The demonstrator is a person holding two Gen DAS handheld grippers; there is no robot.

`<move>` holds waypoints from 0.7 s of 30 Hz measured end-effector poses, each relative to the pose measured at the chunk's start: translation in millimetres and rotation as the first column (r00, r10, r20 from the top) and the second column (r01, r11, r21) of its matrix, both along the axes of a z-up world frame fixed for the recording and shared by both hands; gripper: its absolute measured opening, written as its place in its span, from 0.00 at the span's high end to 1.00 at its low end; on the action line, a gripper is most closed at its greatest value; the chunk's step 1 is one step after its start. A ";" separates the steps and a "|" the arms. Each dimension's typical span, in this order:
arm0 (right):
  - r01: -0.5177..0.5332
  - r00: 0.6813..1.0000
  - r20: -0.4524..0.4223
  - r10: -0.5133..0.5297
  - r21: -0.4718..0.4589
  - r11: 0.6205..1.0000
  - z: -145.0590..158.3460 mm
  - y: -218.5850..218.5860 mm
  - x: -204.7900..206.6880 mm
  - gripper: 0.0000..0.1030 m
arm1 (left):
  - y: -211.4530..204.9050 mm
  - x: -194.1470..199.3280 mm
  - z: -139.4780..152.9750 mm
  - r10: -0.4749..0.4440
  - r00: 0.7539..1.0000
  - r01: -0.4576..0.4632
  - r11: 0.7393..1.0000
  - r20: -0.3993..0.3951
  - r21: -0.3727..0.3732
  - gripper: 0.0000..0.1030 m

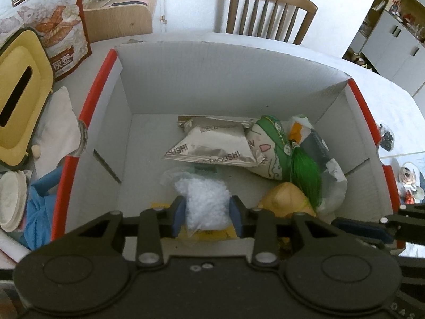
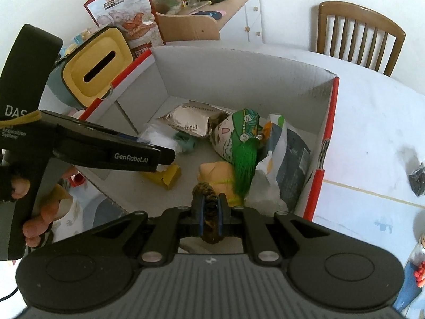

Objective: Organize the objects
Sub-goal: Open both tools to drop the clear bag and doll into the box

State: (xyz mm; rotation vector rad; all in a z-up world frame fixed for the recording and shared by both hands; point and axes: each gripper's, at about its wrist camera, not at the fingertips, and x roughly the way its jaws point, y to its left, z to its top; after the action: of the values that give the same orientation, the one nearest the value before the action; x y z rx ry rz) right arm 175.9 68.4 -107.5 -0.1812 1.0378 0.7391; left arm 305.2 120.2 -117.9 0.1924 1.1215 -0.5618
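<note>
A white cardboard box (image 1: 239, 79) with red rims stands on the table, and both grippers hang over its near side. My left gripper (image 1: 207, 212) is shut on a clear bag of white bits (image 1: 204, 196), its blue pads against the bag's sides. Under it lies a small yellow carton (image 2: 166, 176). My right gripper (image 2: 209, 212) is shut on a dark brown braided hair band (image 2: 205, 188), low inside the box. Silver snack packets (image 1: 212, 146), a green-and-cream pouch with a green tassel (image 1: 273, 154), a tan soft thing (image 1: 284, 199) and a white-and-grey bag (image 1: 329, 167) lie on the box floor.
A yellow-lidded tissue box (image 1: 21, 98) and a tall snack bag (image 1: 50, 21) stand left of the box. Stacked plates (image 1: 10, 202) and blue cloth (image 1: 39, 212) lie at the near left. A wooden chair (image 1: 268, 10) stands behind the table. A person's fingers (image 2: 34, 223) hold the left gripper's handle.
</note>
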 end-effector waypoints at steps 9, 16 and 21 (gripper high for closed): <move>-0.005 1.000 -0.003 0.005 0.041 0.999 10.0 -8.8 -6.5 0.89 | 4.6 -4.5 12.9 0.025 0.999 -0.025 1.000 0.031 -0.015 0.50; -0.004 1.000 0.019 0.002 0.089 0.996 26.3 -20.3 -15.5 0.71 | 8.9 -16.1 28.7 0.038 0.998 -0.034 0.998 0.056 -0.055 0.43; -0.006 0.999 0.038 0.002 0.123 0.992 39.7 -31.2 -23.2 0.70 | 10.8 -28.9 47.0 0.043 0.995 -0.036 0.995 0.085 -0.091 0.37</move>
State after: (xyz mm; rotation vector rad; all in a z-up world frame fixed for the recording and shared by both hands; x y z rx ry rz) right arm 152.7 37.2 -67.8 -0.0907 0.9527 0.7981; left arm 276.3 131.0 -71.0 0.1157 1.0112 -0.5622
